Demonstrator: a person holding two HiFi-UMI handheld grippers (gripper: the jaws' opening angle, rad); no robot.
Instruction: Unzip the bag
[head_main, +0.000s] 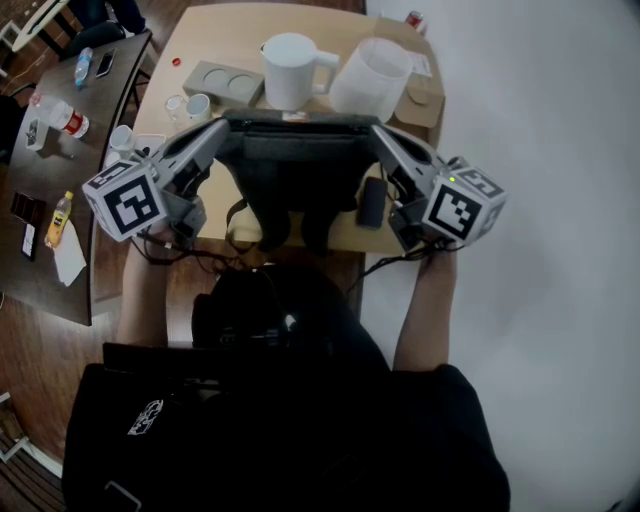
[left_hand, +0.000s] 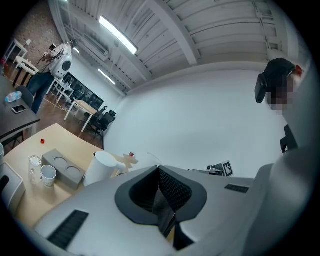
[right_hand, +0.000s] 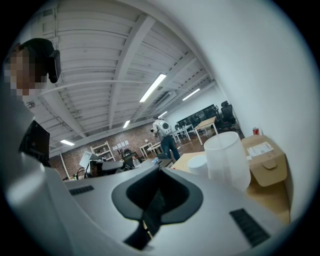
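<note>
- A light wooden table (head_main: 200, 30) stands in an open workroom with a white wall beside it.
- The dark grey bag (head_main: 290, 170) lies at the table's near edge, straight in front of the person.
- The left gripper (head_main: 222, 126) sits at the bag's upper left corner. Its jaws are pressed together, pinching a thin dark strip (left_hand: 165, 220) of the bag.
- The right gripper (head_main: 376, 132) sits at the bag's upper right corner. Its jaws are likewise closed on a dark strip (right_hand: 152, 215).
- Beyond the bag stand a white jug (head_main: 290, 70) and a clear container (head_main: 370, 78).
- A grey holder (head_main: 225, 82) with two round holes lies behind the bag's left corner.
- A cardboard box (head_main: 425, 95) sits behind the bag's right corner.
</note>
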